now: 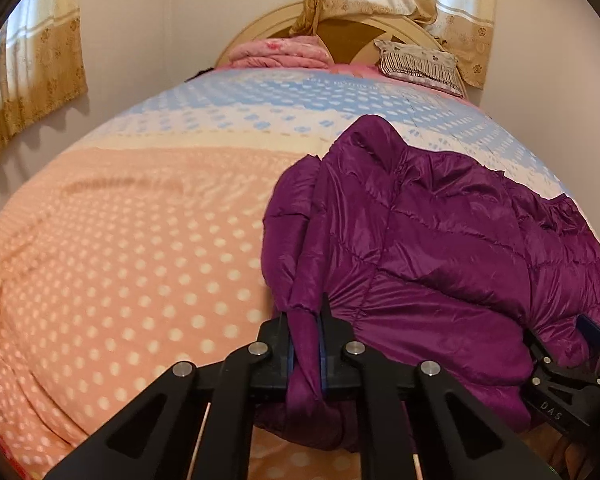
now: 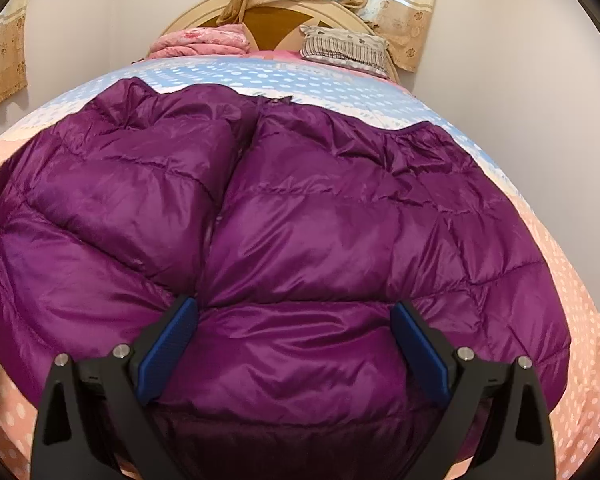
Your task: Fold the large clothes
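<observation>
A purple quilted down jacket [image 2: 300,216] lies on the bed, front side up with its closure running down the middle. In the left wrist view the jacket [image 1: 440,240] fills the right half. My left gripper [image 1: 305,320] is shut on a bunched fold of the jacket's left edge near the hem. My right gripper [image 2: 294,320] is open, its blue pads [image 2: 168,344] spread wide over the jacket's near hem, with fabric bulging between them. The right gripper also shows in the left wrist view [image 1: 572,368] at the far right edge.
The bed has a dotted blanket, peach near me [image 1: 120,280] and blue farther away [image 2: 320,80]. A pink folded quilt [image 2: 200,42] and a striped pillow [image 2: 344,52] lie at the round headboard. Curtains [image 1: 32,80] hang on the walls.
</observation>
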### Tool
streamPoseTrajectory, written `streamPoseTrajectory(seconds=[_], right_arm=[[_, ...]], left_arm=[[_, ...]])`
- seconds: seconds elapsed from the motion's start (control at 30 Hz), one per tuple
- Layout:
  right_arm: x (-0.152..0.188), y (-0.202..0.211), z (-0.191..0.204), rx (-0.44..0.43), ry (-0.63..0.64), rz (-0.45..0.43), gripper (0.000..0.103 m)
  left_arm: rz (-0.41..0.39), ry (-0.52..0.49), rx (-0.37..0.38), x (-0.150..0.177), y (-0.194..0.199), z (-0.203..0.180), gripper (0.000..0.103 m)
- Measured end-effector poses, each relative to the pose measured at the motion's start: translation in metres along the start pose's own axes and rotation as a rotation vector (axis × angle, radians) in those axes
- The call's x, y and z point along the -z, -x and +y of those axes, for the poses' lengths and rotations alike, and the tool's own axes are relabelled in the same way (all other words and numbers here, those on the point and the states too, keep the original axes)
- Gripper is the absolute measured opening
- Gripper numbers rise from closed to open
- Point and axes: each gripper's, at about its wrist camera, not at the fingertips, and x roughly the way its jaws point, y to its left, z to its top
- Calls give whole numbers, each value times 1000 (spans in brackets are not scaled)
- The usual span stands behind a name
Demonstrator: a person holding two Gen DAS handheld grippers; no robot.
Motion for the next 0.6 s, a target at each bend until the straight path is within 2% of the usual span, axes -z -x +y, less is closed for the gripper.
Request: streamPoseTrajectory(seconds=[0.17, 0.27, 0.33, 0.4, 0.47, 0.57, 0.6], right_arm=[[-3, 5, 31, -35, 27, -17, 99], [-6, 13, 50, -130, 74, -23, 100], [-10, 27, 47, -231, 93, -30, 97], [-11, 42, 29, -241, 65, -66, 97], [-12, 56, -6, -230, 17, -90, 98], [-9, 63, -61, -142, -44, -88, 99], [-7, 63, -85, -88, -63, -78, 99]], left_arm=[[-42, 0, -66, -3, 23, 30, 6], [-50, 13, -107, -11, 38, 54, 5], [-81, -11, -137, -19, 50, 60, 5], [-141, -50, -162, -30, 72, 54, 4], [-182, -79, -151, -40, 86, 41, 4], [-254, -164, -98, -52, 109, -6, 4], [-276, -198, -62, -54, 115, -29, 4]])
